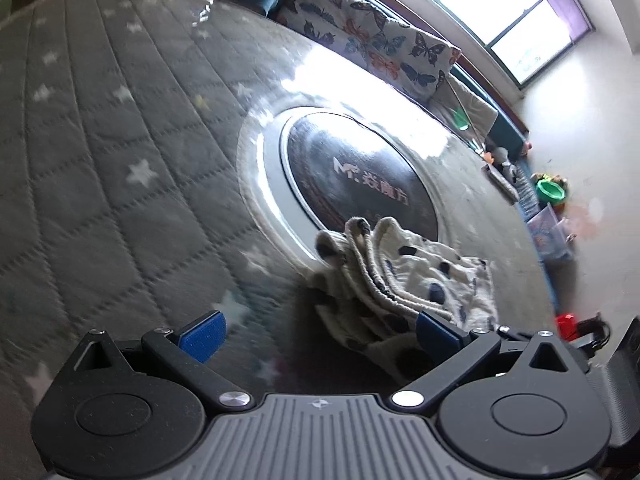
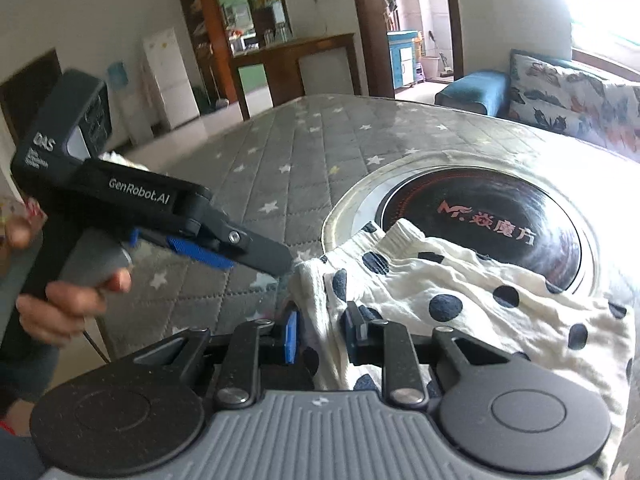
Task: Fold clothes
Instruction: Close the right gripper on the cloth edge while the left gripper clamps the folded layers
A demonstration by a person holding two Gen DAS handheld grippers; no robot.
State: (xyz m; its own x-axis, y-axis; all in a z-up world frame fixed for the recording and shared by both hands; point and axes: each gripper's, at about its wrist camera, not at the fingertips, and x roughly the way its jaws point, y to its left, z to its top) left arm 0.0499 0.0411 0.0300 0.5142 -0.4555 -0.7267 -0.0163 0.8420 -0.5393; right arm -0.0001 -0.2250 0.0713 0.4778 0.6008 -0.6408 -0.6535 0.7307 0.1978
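A white garment with dark dots (image 2: 460, 292) lies bunched on the glass-topped table (image 2: 260, 168), partly over the round black hob plate (image 2: 480, 216). My right gripper (image 2: 322, 336) is shut on a gathered fold at the garment's near edge, with cloth filling the gap between the blue pads. In the left wrist view the garment (image 1: 404, 276) shows stacked ribbed edges. My left gripper (image 1: 318, 332) is open just short of it, and its right pad (image 1: 434, 330) sits against the cloth. The right wrist view shows a hand holding the left gripper (image 2: 260, 262) beside the garment's left corner.
The grey quilted star cover (image 1: 100, 160) spreads wide under the glass to the left. A butterfly-print sofa cushion (image 1: 372, 32) and a blue stool (image 2: 472, 92) stand beyond the table's far edge. Toys (image 1: 550, 190) lie on the floor, and a red object (image 1: 566, 322) sits at the right.
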